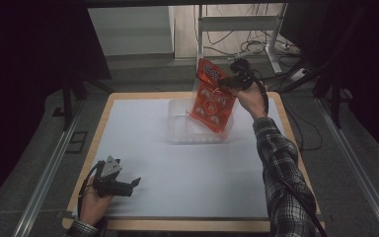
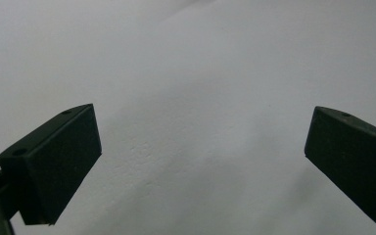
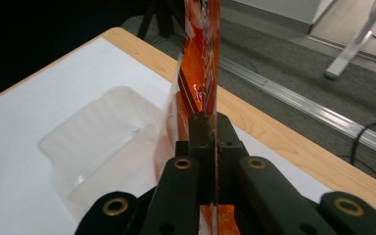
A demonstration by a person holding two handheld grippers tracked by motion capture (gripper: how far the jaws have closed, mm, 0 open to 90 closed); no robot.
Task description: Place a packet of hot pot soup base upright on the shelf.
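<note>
Two tools were in use, one in each hand. The right tool [image 1: 227, 81] had its jaws pressed together on the upper edge of an orange packet [image 1: 211, 96], and this edge ran straight between the jaws in the right gripper view [image 3: 203, 88]. The packet hung down from the tool, tilted, with its lower corner inside a clear plastic container [image 1: 190, 129] that stood just below the tool on the white sheet [image 1: 177, 173]. I judge that the grip on the top edge was chosen so the packet could hang freely and be lowered into the container or lifted out of it; which of the two I cannot tell. The container [image 3: 103, 137] looked light and thin, so it could slide if the packet pushed its wall.

The left tool [image 1: 123, 186] rested far from this, at the near corner of the counter [image 1: 103, 113]. Its jaws stood wide apart with nothing between them, over the bare sheet [image 2: 200, 73]. It probably waited there to keep out of the way.
</note>
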